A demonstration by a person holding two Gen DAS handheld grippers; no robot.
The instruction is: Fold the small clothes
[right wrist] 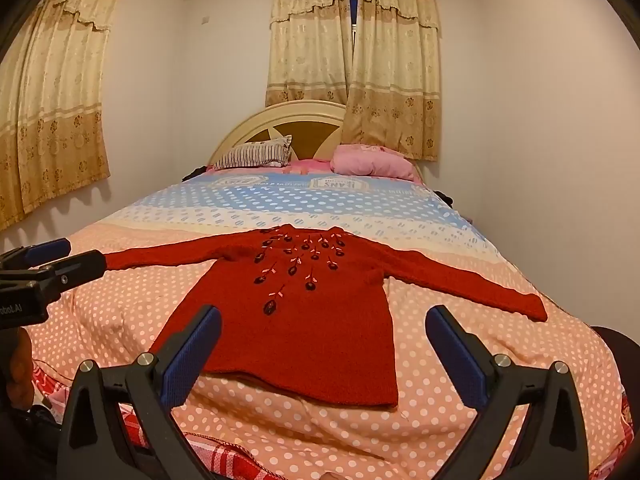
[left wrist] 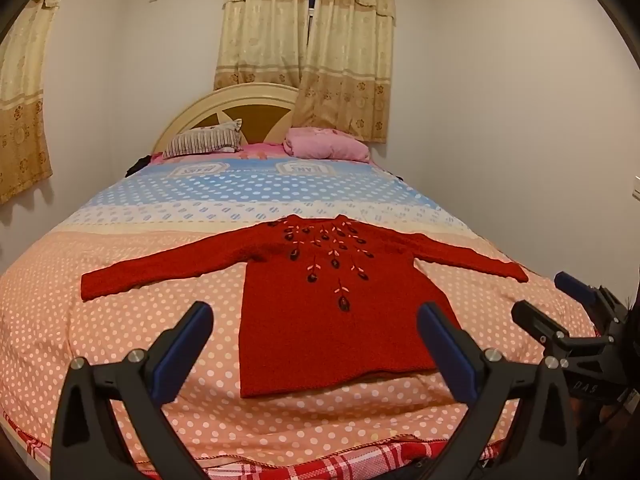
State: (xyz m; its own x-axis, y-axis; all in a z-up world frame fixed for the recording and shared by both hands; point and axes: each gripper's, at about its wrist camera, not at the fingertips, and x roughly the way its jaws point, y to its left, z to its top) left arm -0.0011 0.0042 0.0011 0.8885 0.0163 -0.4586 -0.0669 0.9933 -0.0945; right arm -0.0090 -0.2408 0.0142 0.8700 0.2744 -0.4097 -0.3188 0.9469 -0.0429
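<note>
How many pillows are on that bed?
2. A striped pillow lies at the head of the bed on the left, and a pink pillow lies on the right, under the curtain. Others may be hidden behind them.

The bedsheet (right wrist: 280,200) shows upside-down badges reading "JEANS". The left hand-held gripper (right wrist: 48,264) body carries "obot.AI"; the right hand-held gripper (left wrist: 576,304) carries "DAS".

We note the red sweater (left wrist: 320,320) as coarse matt knit with stitched flower motifs. The bedspread (left wrist: 120,340) under it is smooth printed cloth, dotted. At twelve o'clock, the headboard (left wrist: 224,108) looks glossy painted wood; curtains (left wrist: 304,48) are patterned cloth. Left gripper (left wrist: 316,352) and right gripper (right wrist: 324,356): matt black plastic, textured blue pads (left wrist: 180,356), bright metal pins.
</note>
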